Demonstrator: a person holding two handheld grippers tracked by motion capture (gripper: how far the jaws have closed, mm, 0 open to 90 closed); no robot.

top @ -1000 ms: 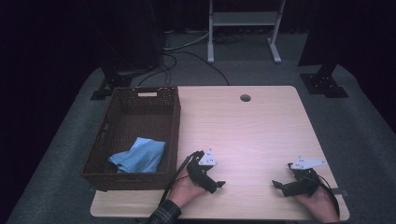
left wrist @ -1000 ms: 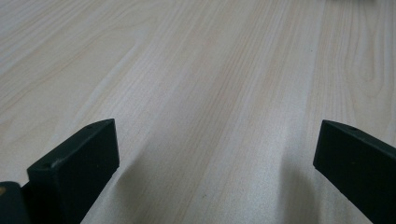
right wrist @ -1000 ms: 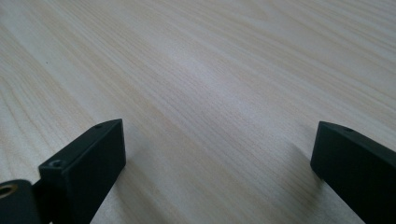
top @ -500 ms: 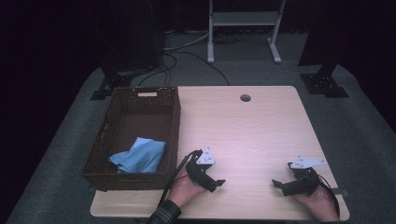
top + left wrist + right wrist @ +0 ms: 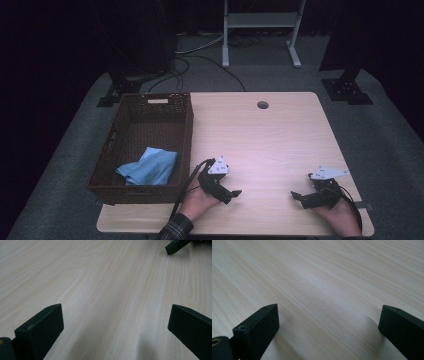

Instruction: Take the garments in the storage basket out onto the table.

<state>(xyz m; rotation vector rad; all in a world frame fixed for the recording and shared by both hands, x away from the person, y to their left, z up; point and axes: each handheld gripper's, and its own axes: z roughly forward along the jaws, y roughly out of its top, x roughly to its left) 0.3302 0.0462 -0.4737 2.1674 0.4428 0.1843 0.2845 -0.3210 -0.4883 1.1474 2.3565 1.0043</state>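
I am resting both of my tongs low over the near edge of the bench [image 5: 270, 135], a pale wood-grain top with a round cable hole [image 5: 262, 105] near its far edge. My left gripper [image 5: 235, 192] is lying near the near-left corner, just beside the basket, its jaws standing wide with bare wood between them in the left gripper view. My right gripper [image 5: 295, 196] is lying near the near-right corner, well apart from the left one, its jaws likewise spread wide over bare grain in the right gripper view. A dark wicker basket [image 5: 187, 125] is occupying the left edge of the bench, and a blue cloth [image 5: 150, 167] is lying crumpled in its near end. Grey carpet [image 5: 390, 150] is surrounding the bench; beyond the far edge, cables [image 5: 200, 55] are trailing across the floor beside a white metal stand [image 5: 260, 22] against a dark backdrop.
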